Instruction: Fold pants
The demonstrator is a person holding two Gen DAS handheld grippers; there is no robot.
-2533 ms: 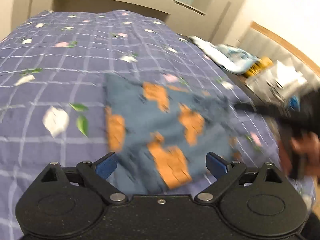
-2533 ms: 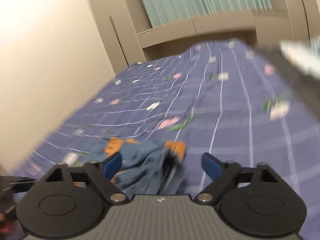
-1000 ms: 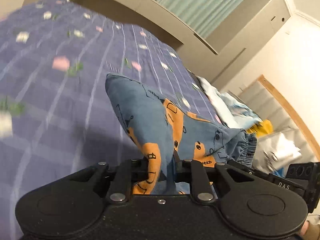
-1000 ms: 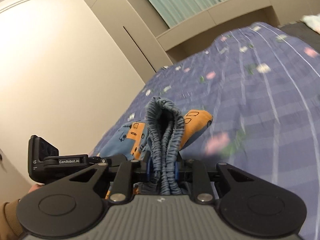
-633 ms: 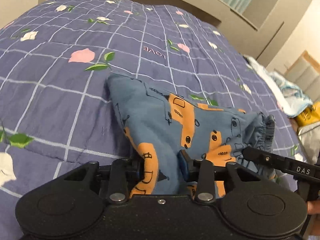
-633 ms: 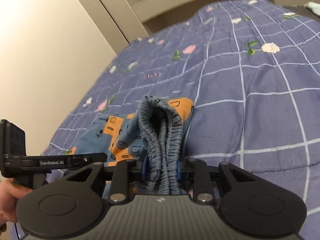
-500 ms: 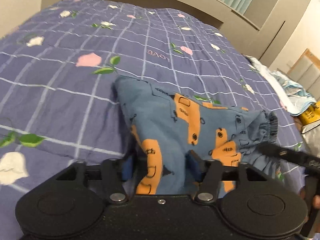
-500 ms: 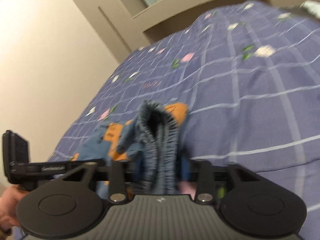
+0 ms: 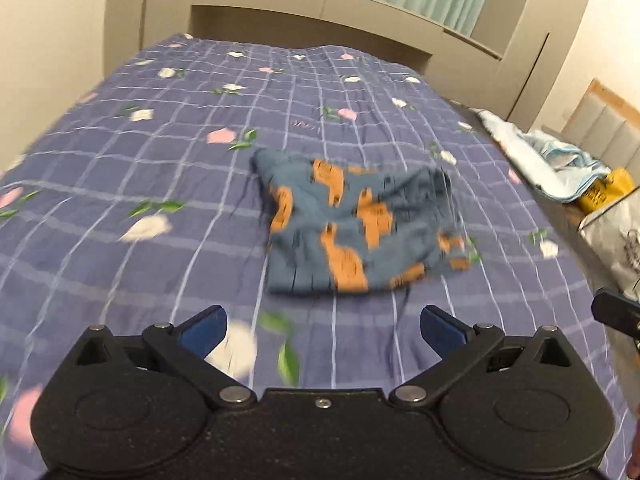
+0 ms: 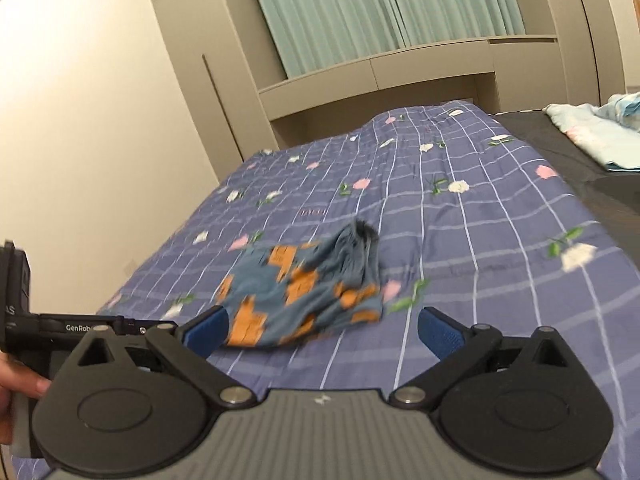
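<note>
The small blue pants with orange patches (image 9: 356, 224) lie in a folded bundle on the purple checked bedspread (image 9: 160, 184). Their gathered waistband is at the bundle's right end. My left gripper (image 9: 322, 326) is open and empty, held back from the pants' near edge. In the right wrist view the pants (image 10: 304, 288) lie just ahead of my right gripper (image 10: 322, 330), which is open and empty. The left gripper's body (image 10: 52, 332) shows at that view's left edge.
A light blue cloth pile (image 9: 548, 164) and a yellow packet (image 9: 604, 192) lie to the right of the bed. A white bag (image 9: 616, 236) sits nearer on the right. The headboard shelf (image 9: 320, 12) and a wall close the far end.
Both grippers opened, let go of the pants and pulled back toward me. The pants now lie free on the bedspread.
</note>
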